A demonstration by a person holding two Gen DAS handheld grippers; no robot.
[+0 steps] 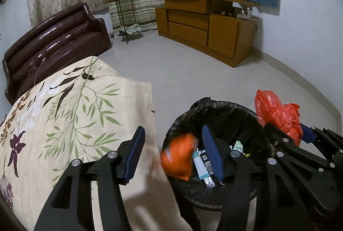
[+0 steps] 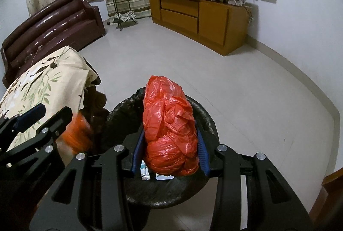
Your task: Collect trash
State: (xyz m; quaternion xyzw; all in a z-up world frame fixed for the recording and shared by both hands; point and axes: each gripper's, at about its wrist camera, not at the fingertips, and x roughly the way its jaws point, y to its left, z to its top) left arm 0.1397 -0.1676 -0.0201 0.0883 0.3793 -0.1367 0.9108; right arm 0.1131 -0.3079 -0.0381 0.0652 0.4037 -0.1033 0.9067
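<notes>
Red bag, black bin liner, leaf-print cloth

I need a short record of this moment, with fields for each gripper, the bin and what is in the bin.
left gripper: open, nothing between its fingers
orange item: blurred, at bin rim
right gripper: shut on red plastic bag, above the bin
bin: black liner, beside the floral cloth
bin contents: small packets and tube
</notes>
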